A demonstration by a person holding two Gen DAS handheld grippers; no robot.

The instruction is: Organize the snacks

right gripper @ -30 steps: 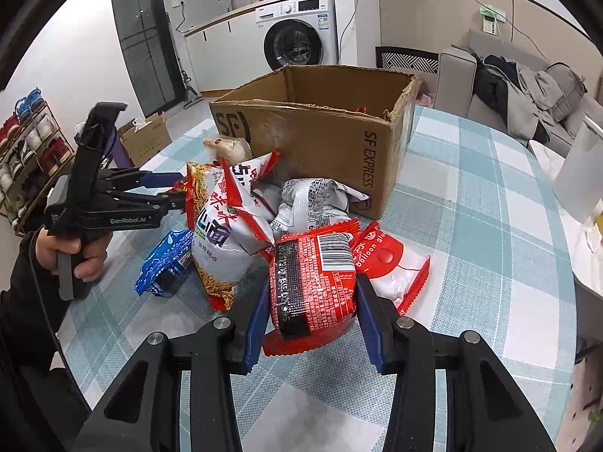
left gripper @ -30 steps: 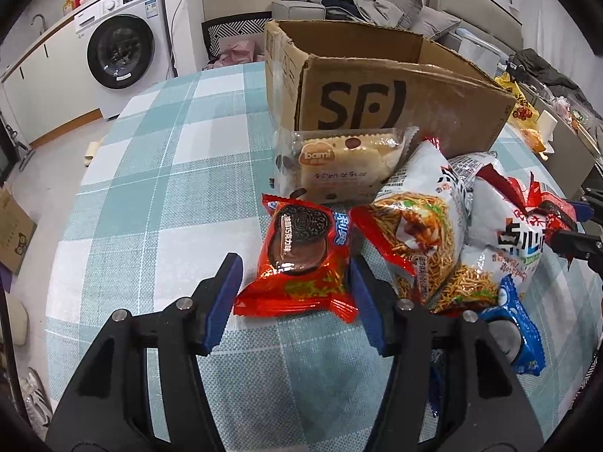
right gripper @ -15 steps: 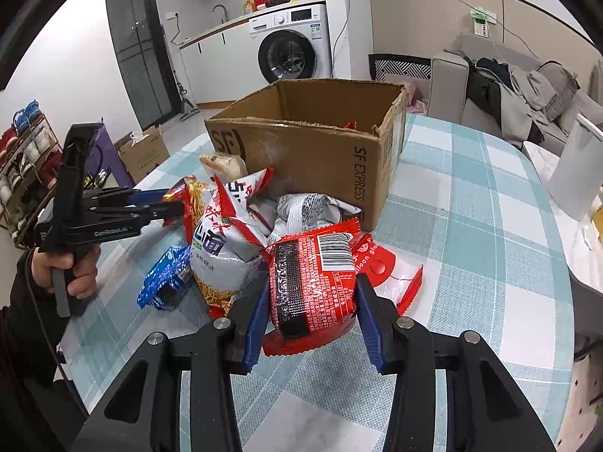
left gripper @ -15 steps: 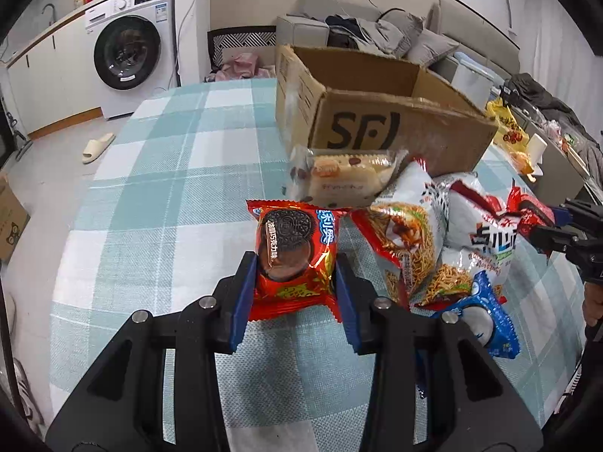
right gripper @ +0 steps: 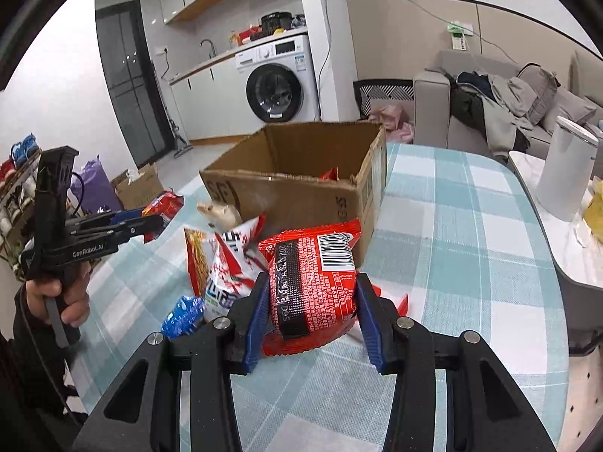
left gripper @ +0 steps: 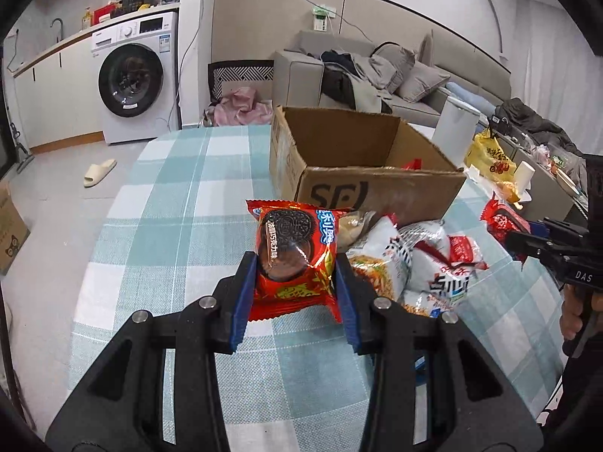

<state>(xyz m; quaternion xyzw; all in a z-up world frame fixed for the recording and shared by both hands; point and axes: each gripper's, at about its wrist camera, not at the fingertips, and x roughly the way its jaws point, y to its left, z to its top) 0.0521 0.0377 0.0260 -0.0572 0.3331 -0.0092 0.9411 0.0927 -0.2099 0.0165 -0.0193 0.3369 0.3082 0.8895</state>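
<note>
Well, red cookie pkt (left gripper: 296, 260), wrapper glossy, crinkled.

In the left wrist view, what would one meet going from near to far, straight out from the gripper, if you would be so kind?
left gripper shut on the cookie packet → cardboard box → grey sofa beyond the table.

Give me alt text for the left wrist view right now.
The left gripper holds a red cookie packet between its blue fingers, above a checked tablecloth. Beyond it stands an open cardboard box with a pile of snack bags beside it.
</note>
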